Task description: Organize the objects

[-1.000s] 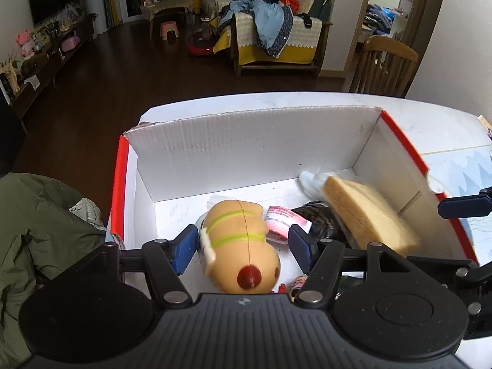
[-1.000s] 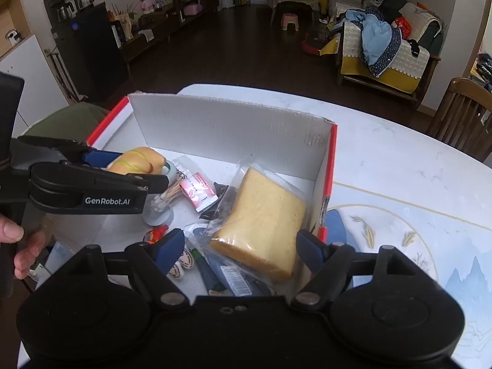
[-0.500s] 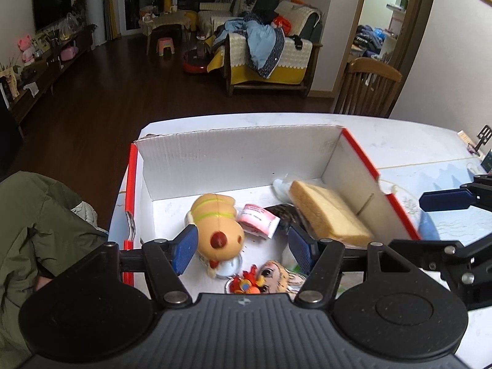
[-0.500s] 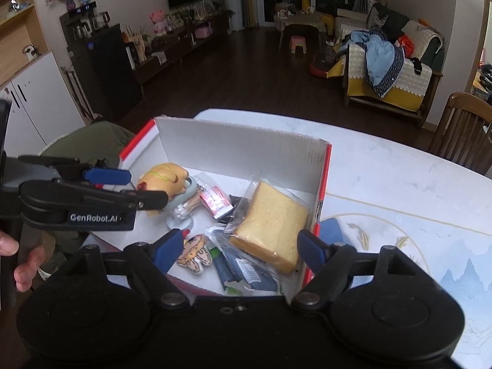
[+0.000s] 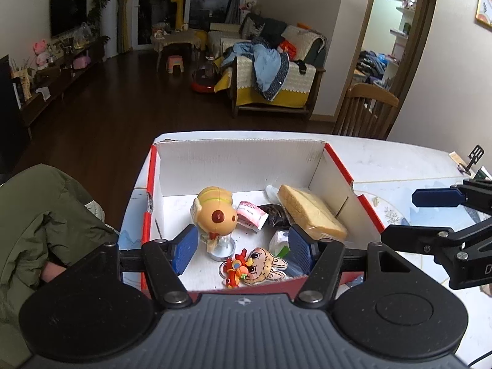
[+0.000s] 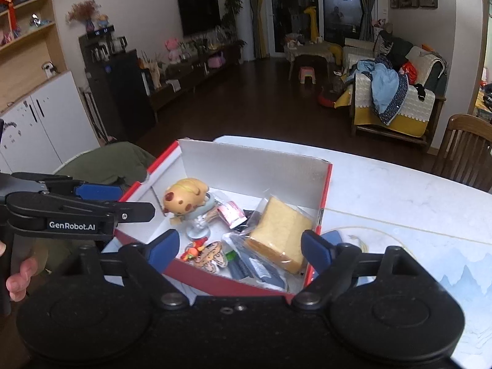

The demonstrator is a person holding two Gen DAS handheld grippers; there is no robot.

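Observation:
A red-and-white cardboard box [image 5: 246, 160] [image 6: 255, 160] stands on the white table. In it are a yellow toy figure on a clear stand [image 5: 216, 213] [image 6: 184, 198], a bagged slice of bread [image 5: 310, 212] [image 6: 279, 230], a pink-and-white packet [image 5: 252, 215] [image 6: 232, 213], a cartoon keychain [image 5: 261, 264] [image 6: 212, 255] and dark packets [image 6: 255, 272]. My left gripper [image 5: 241, 247] is open and empty above the box's near edge. My right gripper [image 6: 240, 249] is open and empty, also over the near edge.
An olive-green jacket [image 5: 37, 215] lies left of the table. A patterned placemat [image 6: 430, 261] covers the table to the right of the box. A wooden chair [image 5: 366, 110] stands behind the table. The living room floor lies beyond.
Both grippers have pulled back and up from the box. The yellow toy, which was between the left fingers, now stands free in the box. The bread lies flat inside.

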